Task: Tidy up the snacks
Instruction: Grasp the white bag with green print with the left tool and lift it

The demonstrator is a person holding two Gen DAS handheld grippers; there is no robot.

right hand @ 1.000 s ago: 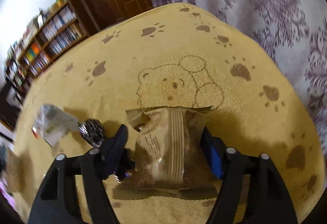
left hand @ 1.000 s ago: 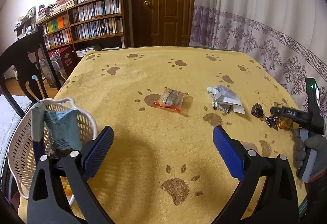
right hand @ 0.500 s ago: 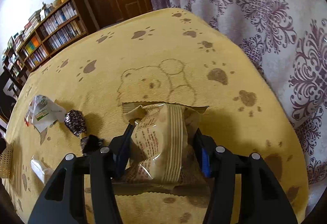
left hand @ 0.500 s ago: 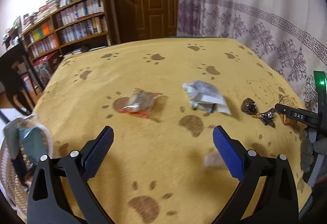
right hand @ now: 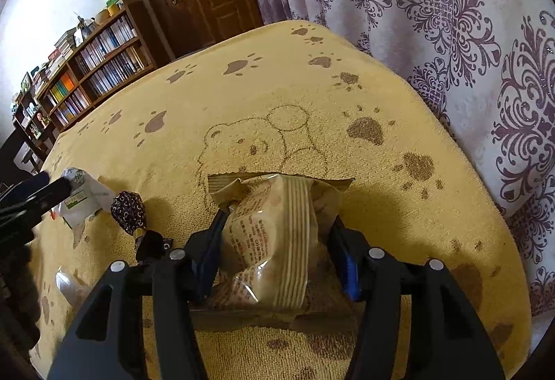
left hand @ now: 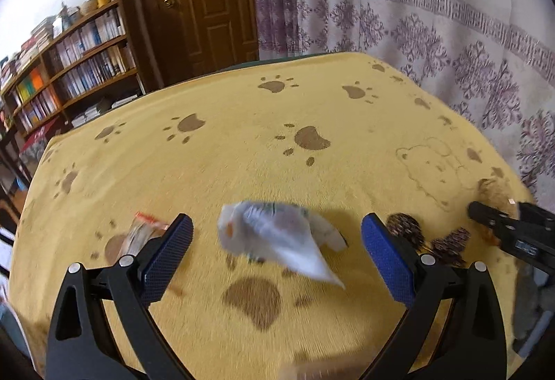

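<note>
Snacks lie scattered on the yellow paw-print tablecloth (left hand: 242, 144), and the largest of them — a tan, puffy plastic-wrapped pastry packet (right hand: 274, 234) — sits pinched between the blue pads of the right gripper (right hand: 277, 262), its jaws narrowed onto the wrapper's sides. That hold looks risky: the film is slick and air-filled, so the packet could squirt out or its seal could burst if the squeeze tightens. Next in size, a crumpled white paper-and-film wrapper (left hand: 277, 238) lies framed between the wide-spread jaws of the left gripper (left hand: 275, 248), not yet touched; being light and floppy, it may skid ahead of the pads or be caught only by a corner. Just right of it two small dark foil-wrapped candies (left hand: 404, 229) rest near the right pad and could be nudged, while a little clear sachet with a red strip (left hand: 138, 234) lies beside the left pad. Compared with a second ago, the left gripper has swung away from the white basket — now out of view — toward the white wrapper, and the right jaws have closed in on the pastry.
</note>
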